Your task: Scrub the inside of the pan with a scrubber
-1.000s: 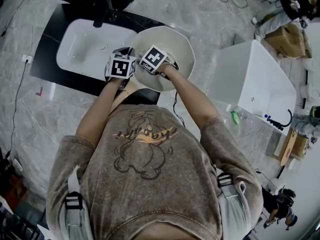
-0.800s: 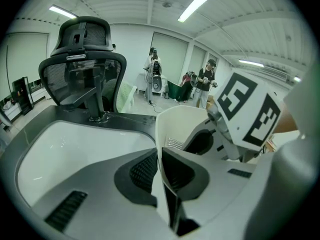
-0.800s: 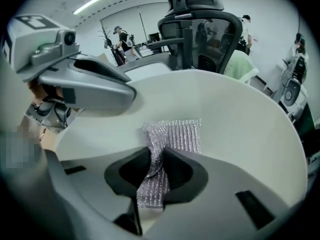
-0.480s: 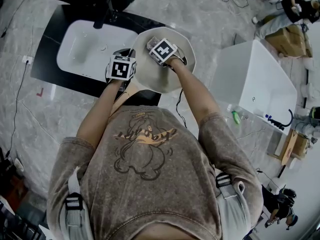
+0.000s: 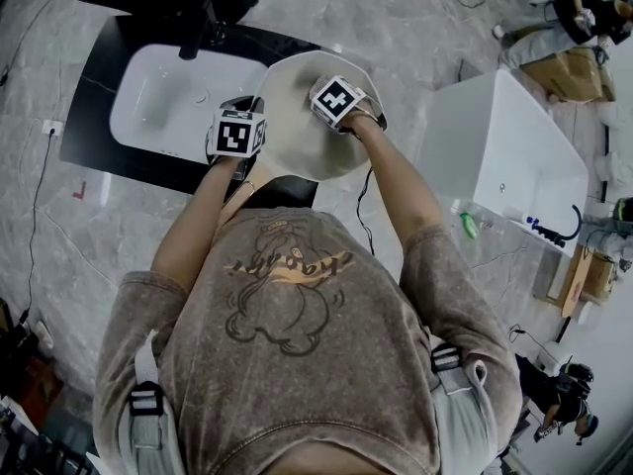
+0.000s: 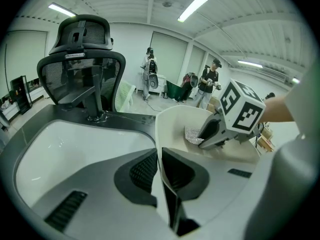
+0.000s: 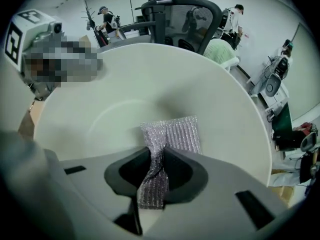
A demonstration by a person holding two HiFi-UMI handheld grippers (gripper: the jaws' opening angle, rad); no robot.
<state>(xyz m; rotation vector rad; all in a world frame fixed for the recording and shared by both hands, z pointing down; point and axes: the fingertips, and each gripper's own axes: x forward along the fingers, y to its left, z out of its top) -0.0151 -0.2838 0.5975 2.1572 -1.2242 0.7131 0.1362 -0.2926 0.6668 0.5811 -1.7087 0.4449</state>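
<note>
My left gripper has its jaws almost shut. They pinch the thin edge of the white pan. The pan is right next to the white sink. My right gripper points down into the pan. Its jaws squeeze tight on the shiny silver scrubber. One end is bunched up between the jaws. The other end lies flat on the inside of the pan.
</note>
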